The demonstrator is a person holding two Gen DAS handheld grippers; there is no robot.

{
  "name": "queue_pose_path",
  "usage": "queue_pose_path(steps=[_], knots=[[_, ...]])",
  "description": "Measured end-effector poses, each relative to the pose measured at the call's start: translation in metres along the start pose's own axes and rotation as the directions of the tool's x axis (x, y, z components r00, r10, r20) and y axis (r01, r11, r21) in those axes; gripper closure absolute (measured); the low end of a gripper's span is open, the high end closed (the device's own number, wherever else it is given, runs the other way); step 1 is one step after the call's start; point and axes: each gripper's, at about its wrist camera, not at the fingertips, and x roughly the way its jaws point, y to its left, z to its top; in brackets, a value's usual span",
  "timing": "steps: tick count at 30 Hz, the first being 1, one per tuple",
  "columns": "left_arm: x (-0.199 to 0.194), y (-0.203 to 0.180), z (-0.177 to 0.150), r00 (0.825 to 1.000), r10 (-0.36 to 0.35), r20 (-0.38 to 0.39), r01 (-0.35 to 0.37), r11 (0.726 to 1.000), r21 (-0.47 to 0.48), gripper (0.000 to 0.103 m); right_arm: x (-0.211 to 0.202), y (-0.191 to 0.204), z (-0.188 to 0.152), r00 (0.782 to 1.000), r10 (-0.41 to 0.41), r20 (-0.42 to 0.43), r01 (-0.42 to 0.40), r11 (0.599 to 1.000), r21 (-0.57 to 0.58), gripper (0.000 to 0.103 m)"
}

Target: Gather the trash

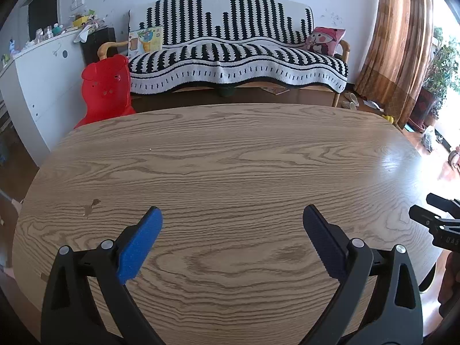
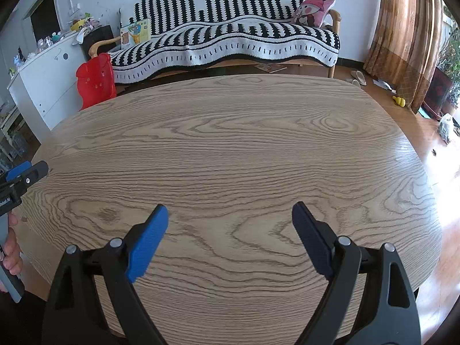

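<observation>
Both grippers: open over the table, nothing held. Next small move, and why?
Probably swing the right gripper toward the floor at the right. The left gripper and the right one hang open with nothing between the fingers, the wooden table shows only small specks, and the likeliest trash in view is the paper scrap on the floor by the curtain.

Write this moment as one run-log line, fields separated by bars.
left gripper: open, empty | right gripper: open, empty | both over oval wooden table | trash: none visible

Wooden table (image 1: 230, 158), striped sofa (image 1: 235, 54) with pink cushion (image 1: 325, 40), red stool (image 1: 106, 89), brown curtain (image 1: 399, 51).
</observation>
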Motion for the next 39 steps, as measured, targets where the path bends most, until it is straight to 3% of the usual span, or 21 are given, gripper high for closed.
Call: queue_pose_path(steps=[39], knots=[[0.0044,0.003,0.0011,1.0,0.009,-0.011,-0.008,1.0,0.021,0.008,-0.0022,-0.0006,0.0002,1.0,-0.005,0.001,0.005,1.0,-0.005,0.015]])
